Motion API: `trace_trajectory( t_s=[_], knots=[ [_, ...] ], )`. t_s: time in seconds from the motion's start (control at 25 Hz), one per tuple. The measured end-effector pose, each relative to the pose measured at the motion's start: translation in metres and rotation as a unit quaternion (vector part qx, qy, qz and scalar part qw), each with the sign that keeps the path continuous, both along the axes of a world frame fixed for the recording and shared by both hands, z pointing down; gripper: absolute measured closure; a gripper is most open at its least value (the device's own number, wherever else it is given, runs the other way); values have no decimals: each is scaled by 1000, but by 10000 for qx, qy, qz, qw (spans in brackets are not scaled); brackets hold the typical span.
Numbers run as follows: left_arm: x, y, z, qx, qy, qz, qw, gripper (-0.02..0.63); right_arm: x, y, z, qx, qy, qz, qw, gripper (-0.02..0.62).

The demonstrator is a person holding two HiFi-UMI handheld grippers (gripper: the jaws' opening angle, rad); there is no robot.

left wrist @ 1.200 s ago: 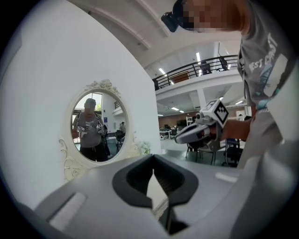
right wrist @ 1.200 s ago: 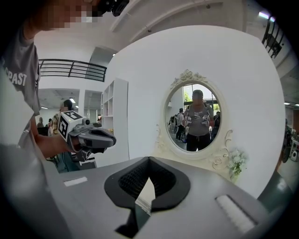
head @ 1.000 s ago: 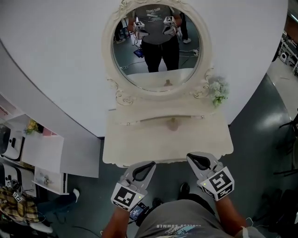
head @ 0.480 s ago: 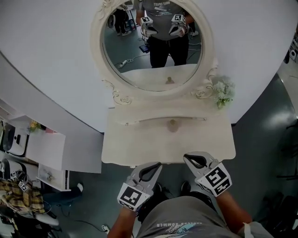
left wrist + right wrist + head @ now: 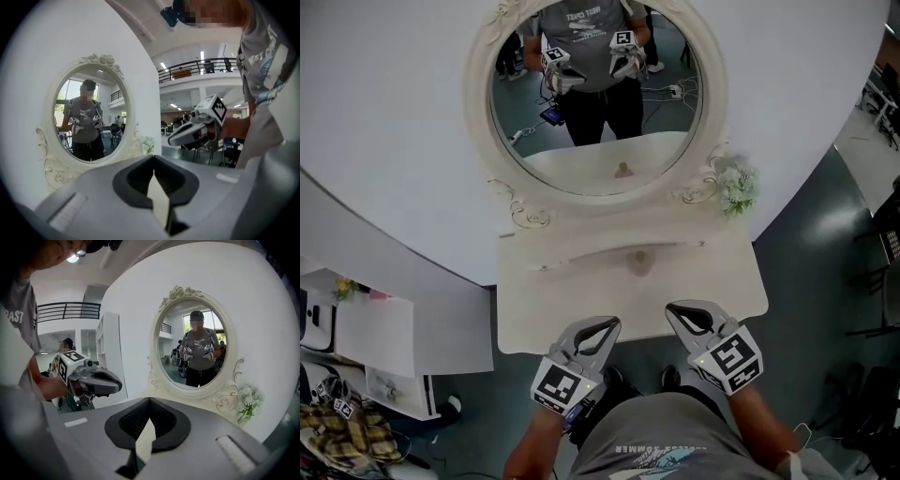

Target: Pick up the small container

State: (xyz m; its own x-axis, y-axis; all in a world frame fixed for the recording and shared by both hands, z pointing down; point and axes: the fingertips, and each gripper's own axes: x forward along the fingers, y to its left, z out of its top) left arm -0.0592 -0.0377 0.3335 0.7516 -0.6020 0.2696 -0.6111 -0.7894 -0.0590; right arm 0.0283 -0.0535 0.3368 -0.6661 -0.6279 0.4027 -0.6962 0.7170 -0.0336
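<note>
nearest to us, the left gripper (image 5: 607, 323) and the right gripper (image 5: 677, 310) hover side by side at the front edge of the cream tabletop (image 5: 544, 309), each with its jaws closed tip to tip and nothing between them. further in, the small container (image 5: 638, 263) stands alone towards the back of the tabletop, well apart from both grippers and roughly between the lines they point along. behind it we see the oval mirror (image 5: 591, 112) in its carved white frame, and a spray of white flowers (image 5: 737, 186) at the frame's lower right.
</note>
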Motion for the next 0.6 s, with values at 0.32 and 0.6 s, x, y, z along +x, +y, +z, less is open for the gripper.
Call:
trace_trajectory(
  t_s=[0.32, 0.6],
  knots=[
    [-25, -10, -6, -9, 68, 338, 9994, 604, -14, 6, 0, -37, 63, 482, 9988, 594],
    [-30, -15, 13, -146, -76, 745, 9971, 603, -19, 14, 8, -110, 52, 800, 9967, 594]
  ],
)
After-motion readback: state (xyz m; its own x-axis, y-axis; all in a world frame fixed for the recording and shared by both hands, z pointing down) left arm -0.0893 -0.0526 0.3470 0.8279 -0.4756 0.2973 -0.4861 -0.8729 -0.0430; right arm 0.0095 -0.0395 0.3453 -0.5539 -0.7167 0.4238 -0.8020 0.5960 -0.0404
